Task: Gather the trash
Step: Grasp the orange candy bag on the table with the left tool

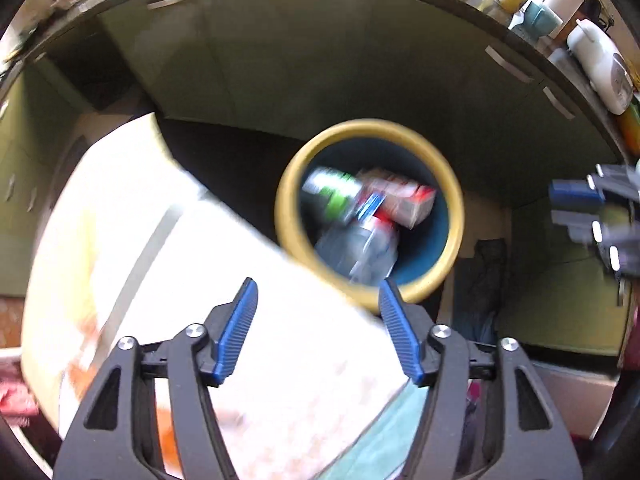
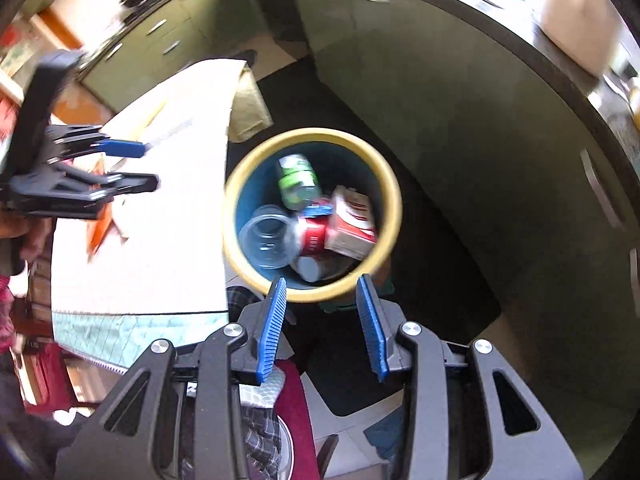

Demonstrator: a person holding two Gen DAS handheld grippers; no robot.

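A round bin with a yellow rim and a blue inside stands on the floor beside the table. In it lie a green-labelled can, a red and white carton, a clear plastic cup, a red can and a clear bottle. My left gripper hangs open over the table's edge by the bin, with nothing between its fingers. My right gripper is open and empty just above the bin's near rim.
A table under a white cloth fills the left side, with something orange on it. Green cabinets under a dark counter curve behind the bin. A white appliance and cups stand on the counter. A dark mat covers the floor.
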